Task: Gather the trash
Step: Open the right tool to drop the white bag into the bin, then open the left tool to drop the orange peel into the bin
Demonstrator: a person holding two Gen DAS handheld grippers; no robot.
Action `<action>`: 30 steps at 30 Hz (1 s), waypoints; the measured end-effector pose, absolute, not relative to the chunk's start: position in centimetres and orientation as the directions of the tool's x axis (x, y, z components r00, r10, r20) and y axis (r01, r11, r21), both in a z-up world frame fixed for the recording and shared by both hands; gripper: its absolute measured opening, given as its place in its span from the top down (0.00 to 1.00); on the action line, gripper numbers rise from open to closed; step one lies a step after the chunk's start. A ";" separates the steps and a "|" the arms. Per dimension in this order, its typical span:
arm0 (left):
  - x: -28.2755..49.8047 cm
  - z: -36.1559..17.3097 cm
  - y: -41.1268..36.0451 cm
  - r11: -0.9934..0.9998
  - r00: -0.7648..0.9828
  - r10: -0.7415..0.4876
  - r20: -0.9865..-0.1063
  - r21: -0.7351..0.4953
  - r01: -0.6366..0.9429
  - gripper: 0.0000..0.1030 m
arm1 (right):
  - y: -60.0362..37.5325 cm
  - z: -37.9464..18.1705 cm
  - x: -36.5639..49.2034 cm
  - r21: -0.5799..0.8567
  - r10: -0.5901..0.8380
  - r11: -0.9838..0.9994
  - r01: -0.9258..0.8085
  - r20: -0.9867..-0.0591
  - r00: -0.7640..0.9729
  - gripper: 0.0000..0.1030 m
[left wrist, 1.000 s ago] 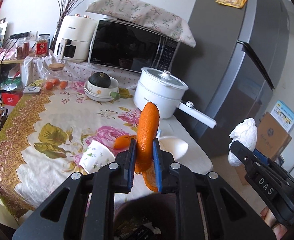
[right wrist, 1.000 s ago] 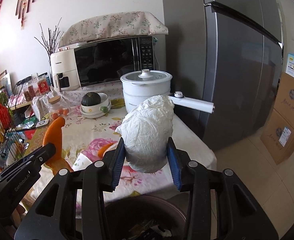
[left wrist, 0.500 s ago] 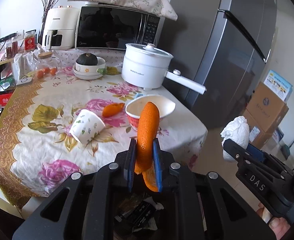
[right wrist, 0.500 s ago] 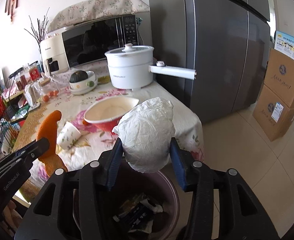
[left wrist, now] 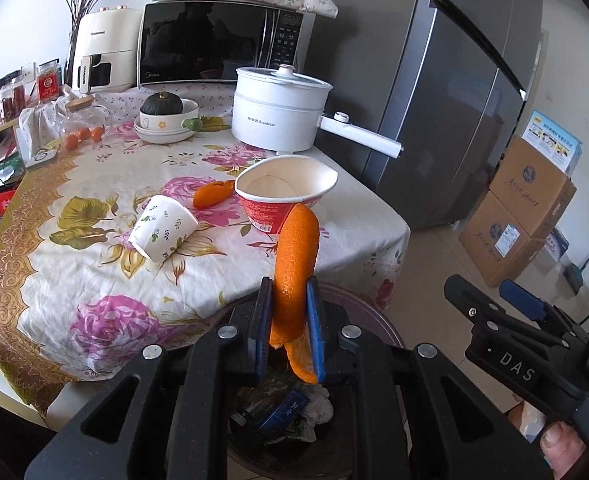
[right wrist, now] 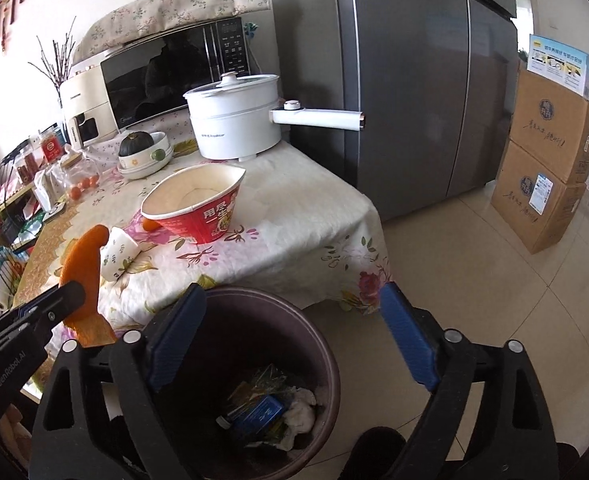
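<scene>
My left gripper [left wrist: 287,300] is shut on a long orange peel [left wrist: 296,256] and holds it over the dark round trash bin [left wrist: 378,324]. My right gripper [right wrist: 292,320] is open and empty above the same bin [right wrist: 318,344]; a white crumpled tissue [right wrist: 300,410] lies inside with other trash. The orange peel also shows at the left of the right wrist view [right wrist: 84,264]. On the floral table [left wrist: 94,264] lie a red paper noodle bowl [left wrist: 286,196], a tipped paper cup [left wrist: 162,226] and another orange peel [left wrist: 210,196].
A white electric pot [left wrist: 280,114] with a long handle, a microwave [left wrist: 218,46], a stacked bowl with a squash [left wrist: 166,120] and jars stand at the table's back. A grey fridge [right wrist: 414,80] and cardboard boxes [right wrist: 550,168] stand to the right.
My right gripper has opened and the white tissue wad has dropped into the bin. Both grippers have lowered toward the bin. The left still holds the orange peel.
</scene>
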State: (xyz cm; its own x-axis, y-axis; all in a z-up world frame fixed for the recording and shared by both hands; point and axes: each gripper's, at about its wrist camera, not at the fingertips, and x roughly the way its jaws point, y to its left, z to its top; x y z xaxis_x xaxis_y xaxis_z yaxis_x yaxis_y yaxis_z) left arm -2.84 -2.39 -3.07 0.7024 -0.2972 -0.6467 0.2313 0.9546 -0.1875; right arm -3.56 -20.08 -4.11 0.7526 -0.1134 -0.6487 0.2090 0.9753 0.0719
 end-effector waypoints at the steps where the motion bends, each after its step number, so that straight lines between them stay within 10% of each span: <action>1: -2.9 -3.2 -2.6 0.954 0.699 -0.299 -0.650 -0.184 0.237 0.84 | -20.3 -4.1 -3.7 0.070 -0.119 0.974 0.213 -0.647 0.753 0.12; 22: -2.8 -6.3 -5.3 0.943 0.624 -0.316 -0.715 -0.166 0.288 0.79 | -22.4 -6.2 -3.9 -0.038 -0.276 0.940 0.339 -0.668 0.691 0.07; 30: -2.6 -6.6 -4.7 0.950 0.632 -0.302 -0.714 -0.170 0.262 0.61 | -21.4 -6.2 -3.5 -0.046 -0.263 0.949 0.313 -0.663 0.701 0.07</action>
State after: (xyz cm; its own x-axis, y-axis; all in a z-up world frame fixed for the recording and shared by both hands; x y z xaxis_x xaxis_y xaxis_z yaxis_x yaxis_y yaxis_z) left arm -2.55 -4.66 -6.57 0.6318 -0.3016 -0.7140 0.2615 0.9501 -0.1699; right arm -3.48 -21.44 -6.16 0.7005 -0.2633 -0.6633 0.3134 0.9485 -0.0456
